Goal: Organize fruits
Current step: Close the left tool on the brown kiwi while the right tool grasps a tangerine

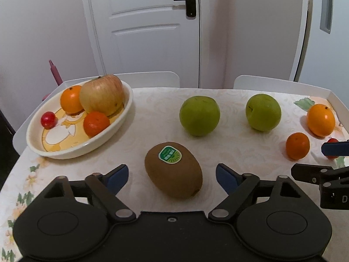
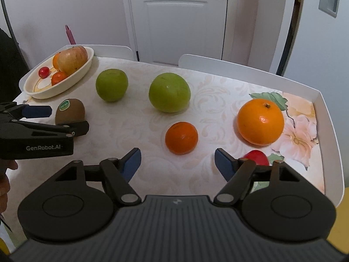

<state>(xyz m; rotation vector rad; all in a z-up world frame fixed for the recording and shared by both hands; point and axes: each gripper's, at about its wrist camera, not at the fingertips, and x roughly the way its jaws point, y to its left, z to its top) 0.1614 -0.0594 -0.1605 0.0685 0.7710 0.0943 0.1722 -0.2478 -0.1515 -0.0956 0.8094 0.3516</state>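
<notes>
A brown kiwi (image 1: 173, 169) with a green sticker lies on the table between the open fingers of my left gripper (image 1: 172, 176); it also shows in the right wrist view (image 2: 70, 111). A cream dish (image 1: 54, 150) at the left holds an apple (image 1: 102, 95), two oranges and a small red fruit (image 1: 48, 120). Two green apples (image 1: 199, 115) (image 1: 263, 112) sit mid-table. My right gripper (image 2: 177, 163) is open and empty, just short of a small orange (image 2: 181, 138). A big orange (image 2: 260, 121) and a red fruit (image 2: 257, 157) lie to its right.
The table has a flowered cloth (image 2: 218, 100) and a raised white rim (image 2: 327, 113) at the right. Two white chair backs (image 1: 272, 83) stand behind it, with a white door (image 1: 152, 32) beyond. A pink object (image 1: 54, 72) stands behind the dish.
</notes>
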